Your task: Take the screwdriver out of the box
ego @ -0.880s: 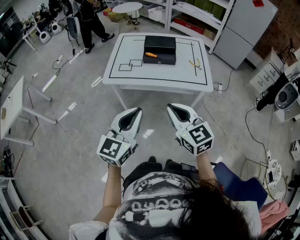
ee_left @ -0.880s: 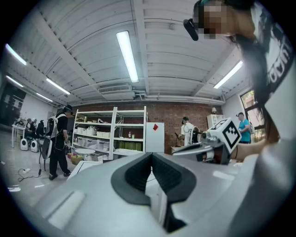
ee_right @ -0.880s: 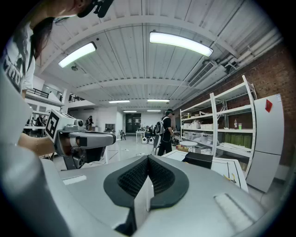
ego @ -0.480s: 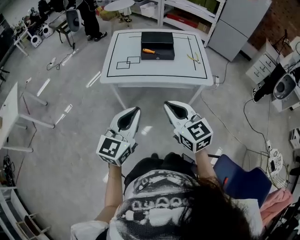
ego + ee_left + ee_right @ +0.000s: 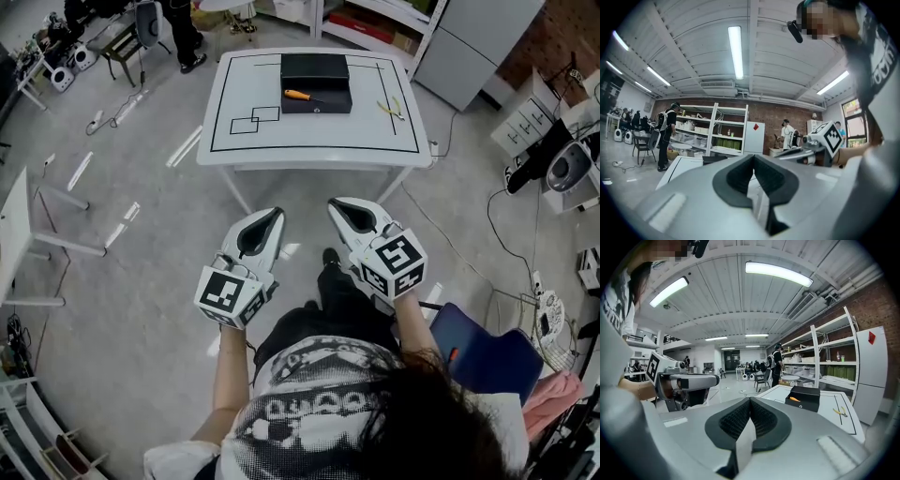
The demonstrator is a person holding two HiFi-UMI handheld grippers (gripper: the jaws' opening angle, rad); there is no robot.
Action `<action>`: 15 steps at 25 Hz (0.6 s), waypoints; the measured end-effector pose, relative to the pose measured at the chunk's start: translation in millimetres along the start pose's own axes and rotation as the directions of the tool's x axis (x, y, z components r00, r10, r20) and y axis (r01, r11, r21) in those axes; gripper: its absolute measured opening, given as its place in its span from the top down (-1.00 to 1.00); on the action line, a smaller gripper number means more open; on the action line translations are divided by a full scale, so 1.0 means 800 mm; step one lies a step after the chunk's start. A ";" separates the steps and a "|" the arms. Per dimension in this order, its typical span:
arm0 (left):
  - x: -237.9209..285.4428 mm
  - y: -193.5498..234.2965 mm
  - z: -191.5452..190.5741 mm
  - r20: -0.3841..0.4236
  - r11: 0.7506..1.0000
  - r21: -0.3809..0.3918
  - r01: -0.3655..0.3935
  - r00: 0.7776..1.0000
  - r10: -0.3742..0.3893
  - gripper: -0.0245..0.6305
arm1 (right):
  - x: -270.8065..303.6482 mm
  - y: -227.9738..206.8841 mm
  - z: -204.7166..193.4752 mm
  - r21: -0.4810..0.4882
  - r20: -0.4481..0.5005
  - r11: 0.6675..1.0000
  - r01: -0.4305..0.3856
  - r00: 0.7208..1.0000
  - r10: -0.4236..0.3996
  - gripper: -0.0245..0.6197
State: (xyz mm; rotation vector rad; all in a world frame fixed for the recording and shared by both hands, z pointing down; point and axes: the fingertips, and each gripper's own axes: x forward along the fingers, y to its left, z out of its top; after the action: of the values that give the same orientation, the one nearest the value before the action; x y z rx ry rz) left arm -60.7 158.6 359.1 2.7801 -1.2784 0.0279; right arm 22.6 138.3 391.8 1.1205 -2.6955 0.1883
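Right gripper (image 5: pixel 343 209) closed, well apart from box (image 5: pixel 325 103)

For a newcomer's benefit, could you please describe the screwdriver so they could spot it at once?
Start at the white table marked with black lines. Near its far edge sits a black box, and the screwdriver lies in it. Its orange handle and place in the box set it apart from the yellow-handled pliers on the tabletop to the right.

Screwdriver (image 5: pixel 298 96) in box (image 5: pixel 328 105) (on table (image 5: pixel 309 141), pliers (image 5: pixel 391 109) right)
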 end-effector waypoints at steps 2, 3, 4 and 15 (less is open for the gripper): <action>0.012 0.013 -0.002 -0.001 1.000 -0.001 -0.003 1.000 0.003 0.93 | 0.014 -0.011 0.002 -0.003 -0.001 1.000 -0.005 1.000 0.005 0.93; 0.018 0.019 -0.003 -0.002 1.000 -0.003 -0.006 1.000 0.006 0.93 | 0.021 -0.018 0.003 -0.003 -0.001 1.000 -0.009 1.000 0.009 0.93; 0.025 0.026 -0.004 -0.003 1.000 -0.006 -0.012 1.000 0.012 0.93 | 0.028 -0.025 0.004 -0.003 -0.002 1.000 -0.013 1.000 0.013 0.93; 0.163 0.112 -0.011 -0.059 0.998 -0.006 -0.064 0.996 0.064 0.93 | 0.135 -0.165 0.012 0.011 -0.039 0.997 -0.076 0.996 0.076 0.93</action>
State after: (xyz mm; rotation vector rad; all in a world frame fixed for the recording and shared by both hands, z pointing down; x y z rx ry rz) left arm -43.7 2.2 380.1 2.7094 -1.3495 0.1079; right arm 40.4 -30.1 413.5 1.0070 -2.7069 0.2327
